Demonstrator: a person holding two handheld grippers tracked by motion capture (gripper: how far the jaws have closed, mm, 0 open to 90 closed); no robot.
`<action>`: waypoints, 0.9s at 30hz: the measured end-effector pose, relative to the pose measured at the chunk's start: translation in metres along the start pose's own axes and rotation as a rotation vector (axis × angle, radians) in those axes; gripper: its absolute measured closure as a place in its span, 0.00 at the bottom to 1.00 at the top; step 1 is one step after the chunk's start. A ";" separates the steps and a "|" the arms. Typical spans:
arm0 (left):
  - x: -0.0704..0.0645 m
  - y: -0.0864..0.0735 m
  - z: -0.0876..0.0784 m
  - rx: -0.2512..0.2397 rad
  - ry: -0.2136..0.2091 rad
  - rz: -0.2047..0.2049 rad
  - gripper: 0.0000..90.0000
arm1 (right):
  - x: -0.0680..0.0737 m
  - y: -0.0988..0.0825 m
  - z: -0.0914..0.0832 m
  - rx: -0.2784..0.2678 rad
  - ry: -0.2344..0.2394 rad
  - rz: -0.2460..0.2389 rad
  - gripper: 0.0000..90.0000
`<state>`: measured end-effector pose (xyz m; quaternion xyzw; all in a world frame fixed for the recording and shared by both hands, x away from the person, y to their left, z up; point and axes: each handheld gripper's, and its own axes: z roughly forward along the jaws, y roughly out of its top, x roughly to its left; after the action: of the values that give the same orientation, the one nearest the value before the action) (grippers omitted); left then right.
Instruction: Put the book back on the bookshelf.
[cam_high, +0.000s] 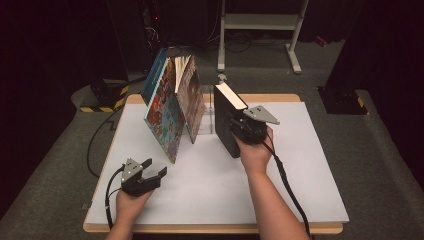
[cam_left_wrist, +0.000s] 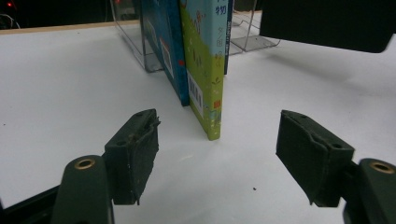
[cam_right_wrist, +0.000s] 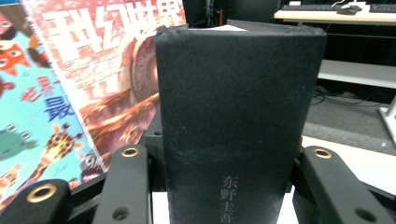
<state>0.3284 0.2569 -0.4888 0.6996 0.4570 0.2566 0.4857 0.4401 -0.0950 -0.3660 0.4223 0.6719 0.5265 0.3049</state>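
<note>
My right gripper (cam_high: 245, 127) is shut on a black book (cam_high: 226, 120), which it holds upright near the middle of the white table (cam_high: 210, 185). In the right gripper view the book's spine (cam_right_wrist: 238, 116) fills the gap between the jaws. To its left lean three colourful books: a blue one (cam_high: 152, 77), a picture book (cam_high: 162, 112) and a reddish one (cam_high: 192, 100). They rest against a clear bookstand (cam_high: 207, 120). My left gripper (cam_high: 154, 168) sits open at the front left, with nothing in it. Its jaws (cam_left_wrist: 217, 154) point at the green-spined book (cam_left_wrist: 205, 70).
A white metal frame (cam_high: 260, 25) stands on the floor behind the table. At the back left sits a yellow-and-black striped base (cam_high: 107, 97). Cables trail from both grippers over the table's front edge. There is bare table at the right and front.
</note>
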 end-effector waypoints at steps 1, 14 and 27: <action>0.000 0.000 0.000 -0.003 -0.001 -0.003 0.33 | 0.001 0.001 0.005 -0.001 -0.004 -0.001 0.60; -0.001 0.001 -0.001 -0.008 -0.022 -0.030 0.34 | 0.003 0.011 0.057 -0.028 -0.082 0.001 0.60; -0.005 0.004 -0.004 -0.021 -0.035 -0.028 0.34 | -0.003 0.009 0.100 0.001 -0.134 0.010 0.60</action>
<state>0.3249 0.2540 -0.4835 0.6924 0.4557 0.2423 0.5043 0.5292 -0.0515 -0.3839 0.4601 0.6481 0.4984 0.3461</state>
